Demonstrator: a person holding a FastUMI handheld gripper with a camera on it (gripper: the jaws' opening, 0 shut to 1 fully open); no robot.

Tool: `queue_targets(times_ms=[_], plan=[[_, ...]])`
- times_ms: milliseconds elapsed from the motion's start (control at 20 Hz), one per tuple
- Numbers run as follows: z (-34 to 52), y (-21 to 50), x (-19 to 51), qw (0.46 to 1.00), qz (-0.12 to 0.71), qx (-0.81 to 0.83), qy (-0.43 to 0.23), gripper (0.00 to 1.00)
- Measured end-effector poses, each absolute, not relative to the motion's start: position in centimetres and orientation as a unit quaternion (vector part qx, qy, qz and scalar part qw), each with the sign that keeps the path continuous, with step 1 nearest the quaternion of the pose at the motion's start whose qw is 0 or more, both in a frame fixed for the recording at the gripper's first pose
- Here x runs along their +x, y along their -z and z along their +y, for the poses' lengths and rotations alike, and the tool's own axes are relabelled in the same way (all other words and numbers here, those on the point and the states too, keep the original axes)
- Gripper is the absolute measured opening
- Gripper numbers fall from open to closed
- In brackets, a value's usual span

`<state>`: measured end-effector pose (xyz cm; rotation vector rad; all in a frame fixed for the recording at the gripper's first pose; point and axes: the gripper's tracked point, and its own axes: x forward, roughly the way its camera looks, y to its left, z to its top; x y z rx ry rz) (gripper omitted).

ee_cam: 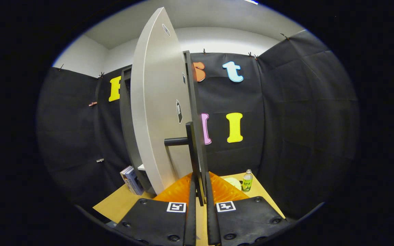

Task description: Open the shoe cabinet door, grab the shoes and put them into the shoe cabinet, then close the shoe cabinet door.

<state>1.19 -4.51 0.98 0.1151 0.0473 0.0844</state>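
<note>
While the pale grey cabinet door [159, 112] stands ajar, its slim black bar handle [193, 150] is clamped between the gripper [199, 201] fingers above the wooden desk [121, 205].

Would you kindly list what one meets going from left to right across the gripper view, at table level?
Box leaning by the cabinet → open cabinet door → door's dark handle, gripped between the fingers of the gripper → pale round thing → green-labelled bottle.
</note>
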Motion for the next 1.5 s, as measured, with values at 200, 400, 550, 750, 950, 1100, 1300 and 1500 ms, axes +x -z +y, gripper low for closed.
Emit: queue_targets(times_ms=[200,400,550,750,950,1100,1300,1500], plan=[[-4.6,0.1,0.0,0.998,0.035,0.050,-0.021,0.18],[-4.3,4.1,-3.2,0.994,0.102,0.025,-0.013,0.34],[-2.2,7.7,-5.7,0.986,0.160,0.041,-0.024,0.64],[0.9,12.7,-7.2,0.974,0.222,0.048,-0.029,0.95],[5.3,16.9,-6.8,0.963,0.257,0.063,-0.045,0.98],[8.6,20.7,-5.9,0.955,0.283,0.067,-0.066,0.98],[14.1,27.0,-4.2,0.940,0.317,0.068,-0.103,0.98],[17.7,34.2,-2.3,0.923,0.359,0.068,-0.122,0.98]])
